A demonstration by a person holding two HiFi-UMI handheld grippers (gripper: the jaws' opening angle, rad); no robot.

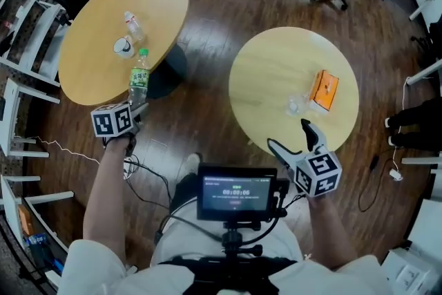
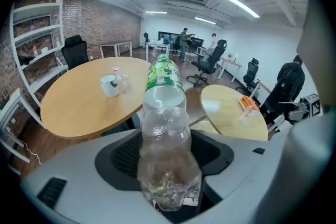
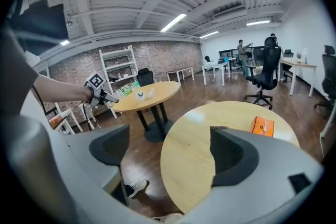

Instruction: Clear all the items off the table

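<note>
Left gripper (image 1: pixel 137 106) clamped on plastic bottle (image 1: pixel 139 76); right gripper (image 1: pixel 287 132) spread open, empty.
Bottle was over the near edge of the left table (image 1: pixel 90 24), long axis along the jaws, cap pointing away from the person, base between the pads.

2 round light-wood tables on dark plank floor (image 1: pixel 207 10). Left table (image 1: pixel 97 3): white cup (image 1: pixel 123 46), small clear plastic bottle (image 1: pixel 133 25). Right table (image 1: pixel 266 76): flat orange box (image 1: pixel 324 90), small clear container (image 1: pixel 297 106) just beside.
</note>
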